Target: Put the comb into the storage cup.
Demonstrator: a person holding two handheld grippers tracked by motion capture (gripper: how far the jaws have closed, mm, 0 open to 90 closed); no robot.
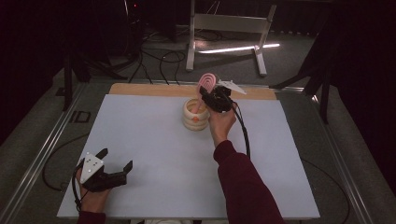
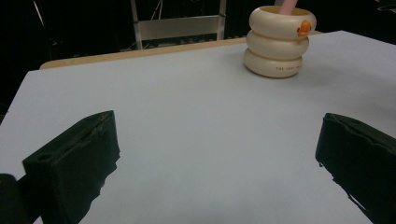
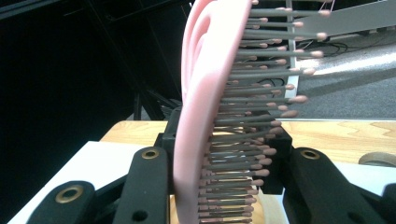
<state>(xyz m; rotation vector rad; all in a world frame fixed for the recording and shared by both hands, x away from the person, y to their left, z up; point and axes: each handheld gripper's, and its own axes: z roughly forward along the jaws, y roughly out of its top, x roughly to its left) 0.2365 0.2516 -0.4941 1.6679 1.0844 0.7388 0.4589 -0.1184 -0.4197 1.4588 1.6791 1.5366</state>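
Room: dark curtains are closing in the space; a white metal frame [image 1: 227, 23] is standing on the grey floor beyond the tabletop, with cables trailing around it.
Tabletop: a pale mat [image 1: 154, 154] is covering most of it, leaving a wooden strip [image 1: 154, 89] showing along the far edge.
Holder: a cream ringed holder [image 1: 195, 115] with a small orange duck figure [image 2: 304, 28] on its rim is standing upright on the far middle of the mat.
Hairbrush: the pink hairbrush [image 1: 206, 86] is standing nearly upright, head up, its handle end going down into the holder's mouth; its bristles [image 3: 261, 93] are pointing sideways in the right gripper view.
Right tool: the right tool [image 1: 211, 99] is clamping the brush across head and bristles, jaws as close as the brush allows.
Left tool: the left tool [image 1: 117, 159] is resting at the near left corner, jaws spread wide with nothing between them.
Step in hand: seating the brush in the holder, by judgement.
Technique: keeping the brush vertical over the centre of the opening, lowering until the handle is bottoming out, then releasing without dragging the bristles sideways, since a side pull is likely tipping the light holder.
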